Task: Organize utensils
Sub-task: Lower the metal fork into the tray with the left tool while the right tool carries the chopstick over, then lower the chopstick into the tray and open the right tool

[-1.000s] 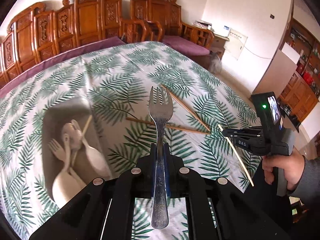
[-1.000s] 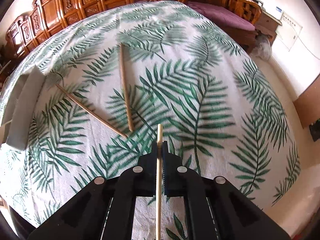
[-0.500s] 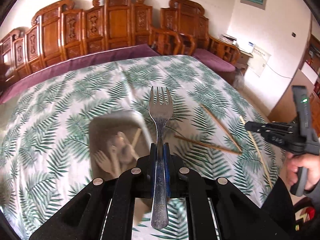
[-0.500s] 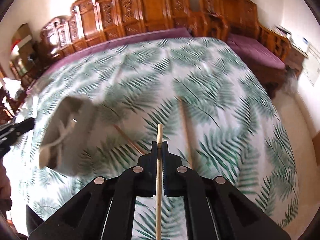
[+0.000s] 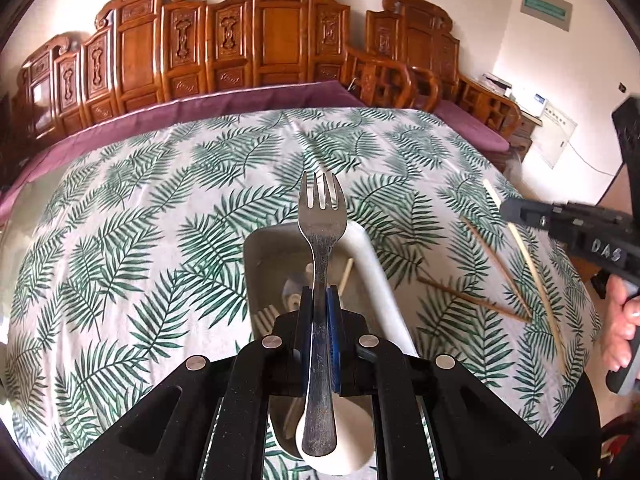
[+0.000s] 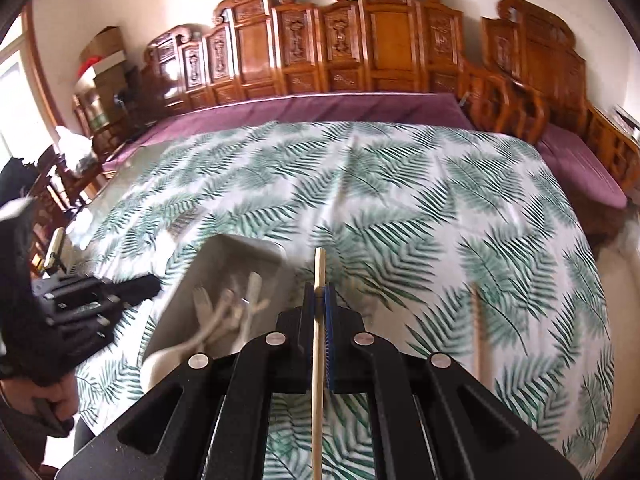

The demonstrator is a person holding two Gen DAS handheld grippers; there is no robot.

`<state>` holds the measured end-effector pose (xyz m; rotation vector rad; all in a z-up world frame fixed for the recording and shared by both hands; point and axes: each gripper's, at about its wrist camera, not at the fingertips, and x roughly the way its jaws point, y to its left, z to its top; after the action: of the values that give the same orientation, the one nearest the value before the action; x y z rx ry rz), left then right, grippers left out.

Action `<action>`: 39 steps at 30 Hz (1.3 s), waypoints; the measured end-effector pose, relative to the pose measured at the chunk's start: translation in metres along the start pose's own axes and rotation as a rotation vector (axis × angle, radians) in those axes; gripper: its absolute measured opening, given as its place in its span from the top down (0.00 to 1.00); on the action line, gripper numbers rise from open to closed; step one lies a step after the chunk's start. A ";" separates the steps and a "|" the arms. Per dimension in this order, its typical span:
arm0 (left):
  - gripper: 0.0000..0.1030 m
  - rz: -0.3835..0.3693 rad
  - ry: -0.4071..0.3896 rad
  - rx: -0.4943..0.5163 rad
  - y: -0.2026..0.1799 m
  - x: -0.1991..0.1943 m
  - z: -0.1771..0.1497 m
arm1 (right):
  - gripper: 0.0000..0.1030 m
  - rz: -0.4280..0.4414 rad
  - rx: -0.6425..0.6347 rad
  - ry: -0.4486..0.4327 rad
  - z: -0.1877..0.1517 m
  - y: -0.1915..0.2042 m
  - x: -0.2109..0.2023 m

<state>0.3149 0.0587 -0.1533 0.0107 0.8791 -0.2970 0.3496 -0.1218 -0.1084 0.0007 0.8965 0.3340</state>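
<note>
My left gripper (image 5: 319,300) is shut on a metal fork (image 5: 321,216), tines pointing away, held above a white utensil tray (image 5: 372,256) that holds pale spoons and forks. My right gripper (image 6: 319,294) is shut on a wooden chopstick (image 6: 319,268) and hovers just right of the tray (image 6: 224,248). It also shows in the left wrist view (image 5: 516,210), with the chopstick (image 5: 532,268) running through it. Two more chopsticks (image 5: 476,300) lie crossed on the cloth, right of the tray. The left gripper shows at the left in the right wrist view (image 6: 150,282).
The table (image 6: 400,184) wears a white cloth with green fern leaves. Another chopstick (image 6: 476,328) lies right of my right gripper. Carved wooden chairs (image 5: 256,40) with purple cushions line the far side.
Both grippers have swung left towards the tray. The left gripper with the fork now hangs over the tray. The right gripper with the chopstick has come up beside it.
</note>
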 end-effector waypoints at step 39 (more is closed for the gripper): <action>1.00 -0.061 0.059 -0.077 0.013 0.034 -0.007 | 0.94 0.130 -0.031 -0.009 0.038 0.060 0.033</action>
<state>0.3334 0.0637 -0.1852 -0.0795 0.9496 -0.3208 0.3800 -0.0500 -0.1015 0.0319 0.8840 0.4682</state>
